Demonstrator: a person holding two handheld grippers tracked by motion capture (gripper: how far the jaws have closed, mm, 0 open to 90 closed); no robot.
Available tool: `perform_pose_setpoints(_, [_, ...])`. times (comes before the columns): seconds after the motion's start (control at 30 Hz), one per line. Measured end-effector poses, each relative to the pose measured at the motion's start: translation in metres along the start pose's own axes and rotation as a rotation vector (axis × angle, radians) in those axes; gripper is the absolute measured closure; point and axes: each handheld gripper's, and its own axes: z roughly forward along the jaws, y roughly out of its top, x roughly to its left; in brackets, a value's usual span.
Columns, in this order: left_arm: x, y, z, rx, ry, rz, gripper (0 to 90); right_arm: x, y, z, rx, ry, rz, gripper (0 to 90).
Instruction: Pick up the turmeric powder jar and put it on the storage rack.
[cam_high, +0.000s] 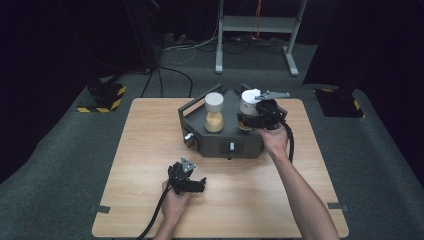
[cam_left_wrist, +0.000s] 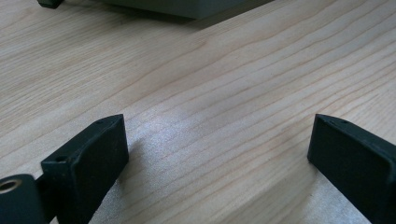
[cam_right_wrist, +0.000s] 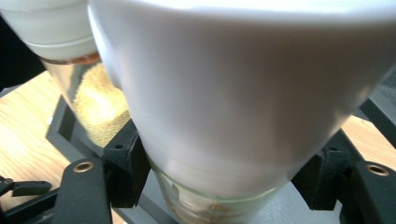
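**Right gripper clamps a white-capped jar over the grey rack**

A wooden table (cam_high: 150, 150) carries a grey rack (cam_high: 220, 142) that stands near its far edge, a little right of the middle. The rack holds 2 jars. The left jar (cam_high: 214, 115) stands upright in the rack's left part, with a white cap above a glass body of pale yellow grains.

The right gripper (cam_high: 248, 119) reaches in from the right side, held by the person's right hand (cam_high: 274, 137), and its jaws are closed on the right jar (cam_high: 248, 105), at the rack's far right part. In the right gripper view the 2 black jaws press against the jar (cam_right_wrist: 243, 107) on either side, just below its wide white cap, where the glass begins. The jar looks tilted against the gripper's camera; whether its base rests on the rack I cannot tell. Behind it, on the left of that view, the other jar (cam_right_wrist: 88, 79) shows its yellow grains, and the rack's dark rim (cam_right_wrist: 65, 130) runs below it.

The left gripper (cam_high: 200, 186) rests low near the table's near edge, left of the middle, in the person's left hand (cam_high: 172, 197). In the left gripper view its jaws stand wide apart with only bare wood (cam_left_wrist: 210, 116) between them, gripping nothing. The rack's edge (cam_left_wrist: 187, 7) lies at the top of that view, well apart from the jaws.
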Motion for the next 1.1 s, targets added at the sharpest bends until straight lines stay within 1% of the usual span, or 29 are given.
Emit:
perform_pose_setpoints(0.4, [0.000, 0.000, 0.000, 0.000, -0.001, -0.001, 5.0, 0.001, 0.001, 0.017, 0.020, -0.024, 0.014, 30.6])
perform_pose_setpoints(0.57, [0.000, 0.000, 0.000, 0.000, 0.000, -0.001, 5.0, 0.000, 0.000, 0.020, 0.015, -0.031, 0.018, 30.5])
perform_pose_setpoints(0.93, [0.000, 0.000, 0.000, 0.000, -0.001, 0.000, 5.0, 0.002, 0.001, 0.029, 0.028, -0.048, 0.014, 30.5])
perform_pose_setpoints(1.1, [0.000, 0.000, 0.000, 0.000, 0.000, 0.000, 5.0, 0.001, 0.000, 0.031, 0.029, -0.047, 0.017, 30.5])
